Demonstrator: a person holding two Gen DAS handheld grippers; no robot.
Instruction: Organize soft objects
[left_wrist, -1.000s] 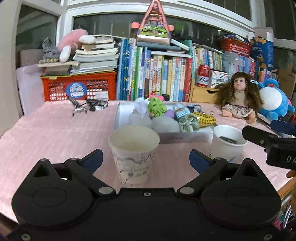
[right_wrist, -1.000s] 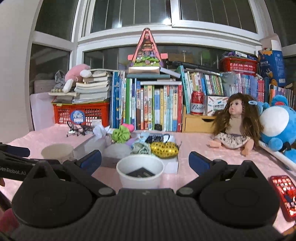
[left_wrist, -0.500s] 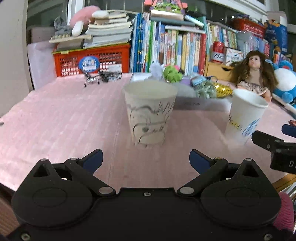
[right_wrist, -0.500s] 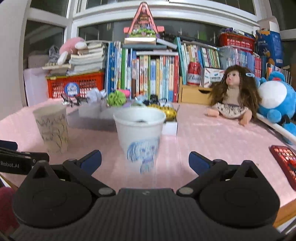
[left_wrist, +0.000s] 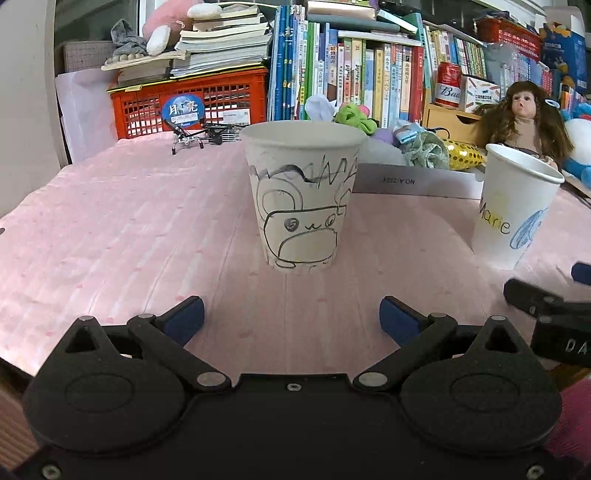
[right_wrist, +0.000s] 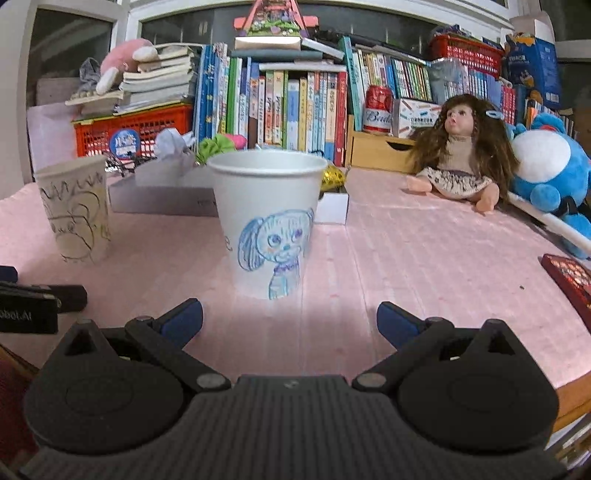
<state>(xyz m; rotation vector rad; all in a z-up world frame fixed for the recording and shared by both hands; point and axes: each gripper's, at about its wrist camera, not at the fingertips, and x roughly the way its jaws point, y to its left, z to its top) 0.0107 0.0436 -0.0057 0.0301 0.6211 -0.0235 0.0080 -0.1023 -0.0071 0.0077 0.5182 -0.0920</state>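
Observation:
A paper cup with a black animal drawing (left_wrist: 302, 195) stands on the pink tablecloth just ahead of my open, empty left gripper (left_wrist: 291, 319); it also shows in the right wrist view (right_wrist: 75, 210). A white cup with a blue dog drawing (right_wrist: 267, 221) stands just ahead of my open, empty right gripper (right_wrist: 290, 319); it shows at the right in the left wrist view (left_wrist: 515, 206). Behind the cups a low white box (left_wrist: 413, 181) holds soft items: a green scrunchie (left_wrist: 352, 116), white cloth (left_wrist: 319, 107), lacy green piece (left_wrist: 424, 149), yellow dotted piece (left_wrist: 463, 158).
A doll (right_wrist: 458, 155) and a blue plush (right_wrist: 546, 173) sit at the back right. Books, a red crate (left_wrist: 192, 103) and a can (right_wrist: 378, 109) line the back. A red phone (right_wrist: 569, 277) lies near the right table edge.
Both grippers have dropped lower and pulled back toward the table's near edge, so the cups now show from the side rather than from above. Both stay open.

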